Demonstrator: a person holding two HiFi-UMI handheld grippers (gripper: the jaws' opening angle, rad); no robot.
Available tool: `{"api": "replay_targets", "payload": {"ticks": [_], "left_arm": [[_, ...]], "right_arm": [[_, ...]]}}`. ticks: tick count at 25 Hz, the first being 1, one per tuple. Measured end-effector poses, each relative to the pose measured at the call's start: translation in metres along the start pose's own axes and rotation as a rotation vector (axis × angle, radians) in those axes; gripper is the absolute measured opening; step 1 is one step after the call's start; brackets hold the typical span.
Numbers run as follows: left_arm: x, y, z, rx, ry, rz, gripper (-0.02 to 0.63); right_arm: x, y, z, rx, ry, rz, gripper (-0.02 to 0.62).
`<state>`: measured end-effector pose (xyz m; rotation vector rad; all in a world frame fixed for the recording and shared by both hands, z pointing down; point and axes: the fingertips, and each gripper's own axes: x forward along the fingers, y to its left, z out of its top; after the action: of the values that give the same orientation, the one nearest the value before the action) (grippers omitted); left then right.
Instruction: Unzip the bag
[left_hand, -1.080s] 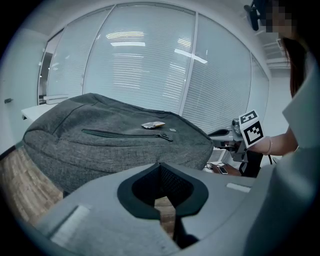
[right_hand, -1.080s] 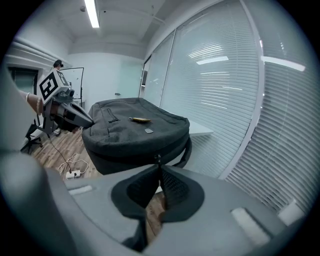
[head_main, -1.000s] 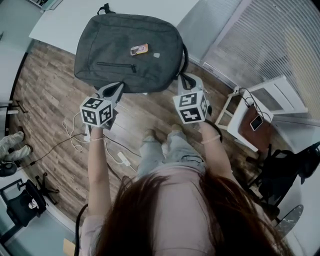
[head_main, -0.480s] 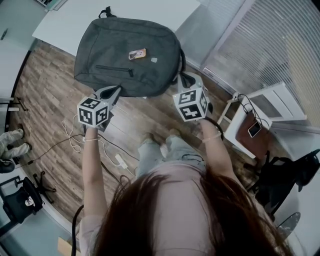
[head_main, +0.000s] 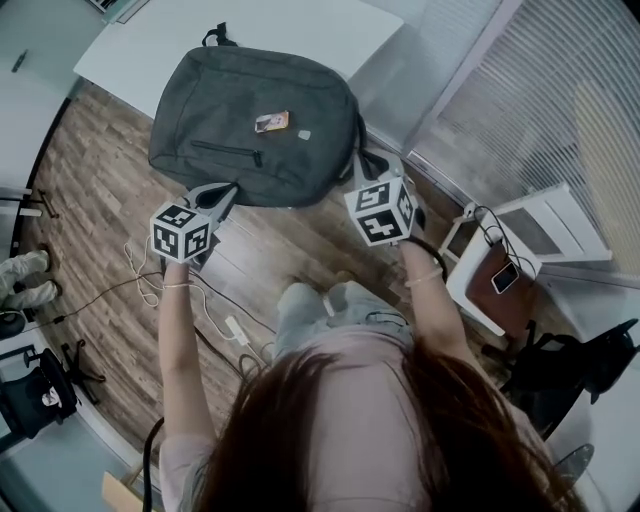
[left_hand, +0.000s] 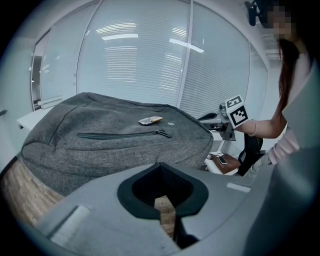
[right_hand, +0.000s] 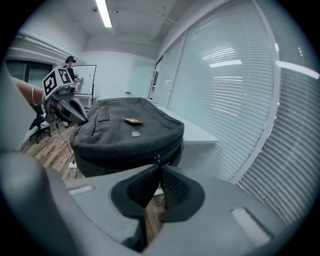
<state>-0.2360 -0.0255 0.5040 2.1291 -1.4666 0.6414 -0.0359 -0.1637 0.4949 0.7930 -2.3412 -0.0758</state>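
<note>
The grey backpack (head_main: 250, 125) lies flat on the white worktop (head_main: 150, 40) at her twelve o'clock, its near edge overhanging. The right claw (right_hand: 159, 165) is clenched on the main zipper pull (right_hand: 157, 159) at the bag's four o'clock corner. The left claw (left_hand: 160, 164) is clenched on nothing near seven o'clock. I'd pin the fabric with the left first, then draw the pull steadily along its track, or the bag may slide.

Dim cool light, ceiling strip glare, fisheye-warped edges
</note>
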Motion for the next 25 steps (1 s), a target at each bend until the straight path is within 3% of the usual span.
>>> {"api": "replay_targets", "payload": {"ticks": [8, 25], "left_arm": [[0.0, 0.0, 0.0, -0.003, -0.004, -0.001, 0.008], [0.001, 0.003, -0.001, 0.032, 0.037, -0.116, 0.008]], "right_arm": [[0.007, -0.011, 0.005, -0.011, 0.004, -0.003, 0.015], [0.026, -0.031, 0.019, -0.082, 0.066, -0.079, 0.017]]}}
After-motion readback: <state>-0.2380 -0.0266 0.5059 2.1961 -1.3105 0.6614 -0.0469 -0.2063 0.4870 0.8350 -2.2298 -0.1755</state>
